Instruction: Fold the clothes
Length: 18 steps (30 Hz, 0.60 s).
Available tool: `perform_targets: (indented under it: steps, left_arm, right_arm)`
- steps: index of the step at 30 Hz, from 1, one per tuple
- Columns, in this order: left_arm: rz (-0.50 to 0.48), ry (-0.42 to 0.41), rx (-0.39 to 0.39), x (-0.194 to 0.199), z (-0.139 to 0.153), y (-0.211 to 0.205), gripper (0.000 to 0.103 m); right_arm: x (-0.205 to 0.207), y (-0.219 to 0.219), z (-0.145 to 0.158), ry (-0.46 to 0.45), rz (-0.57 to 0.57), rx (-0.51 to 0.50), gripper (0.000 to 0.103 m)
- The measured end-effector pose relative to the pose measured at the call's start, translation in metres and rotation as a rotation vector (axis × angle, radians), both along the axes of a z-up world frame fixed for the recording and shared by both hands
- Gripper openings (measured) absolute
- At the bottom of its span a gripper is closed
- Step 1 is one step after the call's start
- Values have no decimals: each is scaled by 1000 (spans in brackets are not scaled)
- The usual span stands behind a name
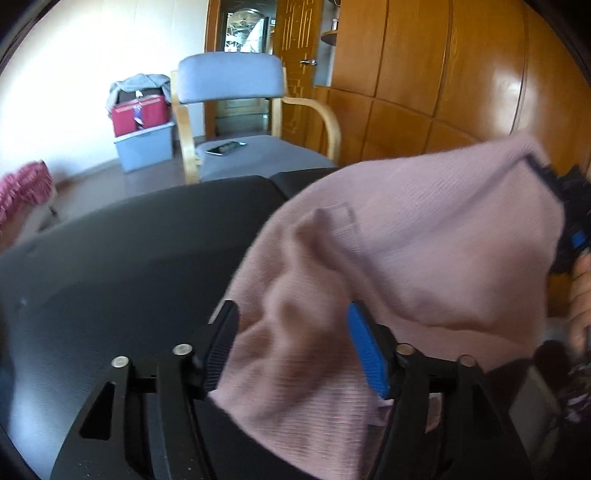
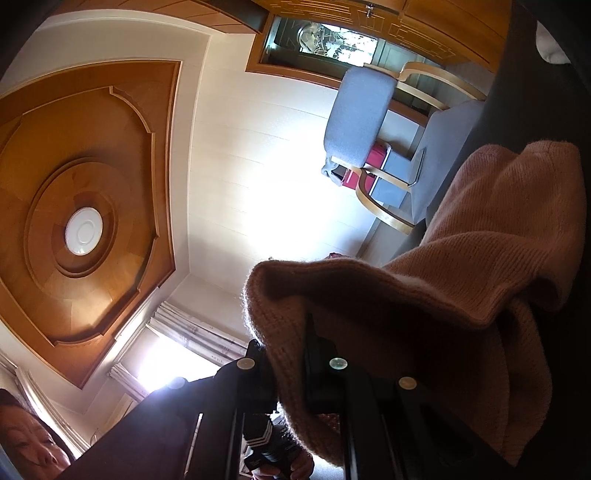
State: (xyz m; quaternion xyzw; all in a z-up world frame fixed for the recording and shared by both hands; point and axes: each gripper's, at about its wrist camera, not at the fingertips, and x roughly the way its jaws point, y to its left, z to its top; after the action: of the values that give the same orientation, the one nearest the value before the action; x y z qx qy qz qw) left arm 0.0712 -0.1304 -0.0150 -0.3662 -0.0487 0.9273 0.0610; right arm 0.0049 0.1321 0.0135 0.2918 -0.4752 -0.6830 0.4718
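A grey-blue chair (image 1: 236, 110) with bent wooden arms stands past the far edge of the dark worktop (image 1: 129, 258). A phone (image 1: 225, 148) lies on its seat. To the left of the chair, on the floor by the white wall (image 1: 74, 74), sits a grey box (image 1: 144, 149) with a red box (image 1: 142, 114) on top and grey cloth (image 1: 138, 83) over that. Behind the chair is a wooden door (image 1: 295, 48) and a dark glass panel (image 1: 240, 33). To the right of the chair are shiny brown cupboards (image 1: 443, 74). High above the chair, the ceiling has a brown wooden shape (image 2: 85, 206) with a round white lamp (image 2: 84, 230). A bright window (image 2: 173, 362) has curtains.
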Motion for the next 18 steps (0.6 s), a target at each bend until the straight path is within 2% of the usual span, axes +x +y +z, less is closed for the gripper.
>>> perform_targets:
  steps: [3,7,10,11,12,14,18]
  left_arm:
    - [21,-20,25,-5,-2,-4,77]
    - [19,-45,-86,-6,-13,5,77]
    - [-12,-38,-121,-3,-21,16,73]
    - [-17,-40,-131,-3,-24,19,58]
    - [-17,-48,-141,-6,-27,21,34]
    - [-1,-59,-163,-9,-32,22,20]
    - [33,-34,-156,-7,-32,18,12]
  right_arm:
    - [-1,4,-3,-4,-3,-1,8]
    - [-4,6,-9,-13,-4,-8,8]
    - [-7,5,-13,-22,3,-12,8]
    - [-8,4,-15,-26,4,-12,8]
    - [-9,4,-16,-30,5,-13,8]
    - [-10,3,-19,-38,8,-13,8]
    - [-9,2,-21,-42,11,-12,8]
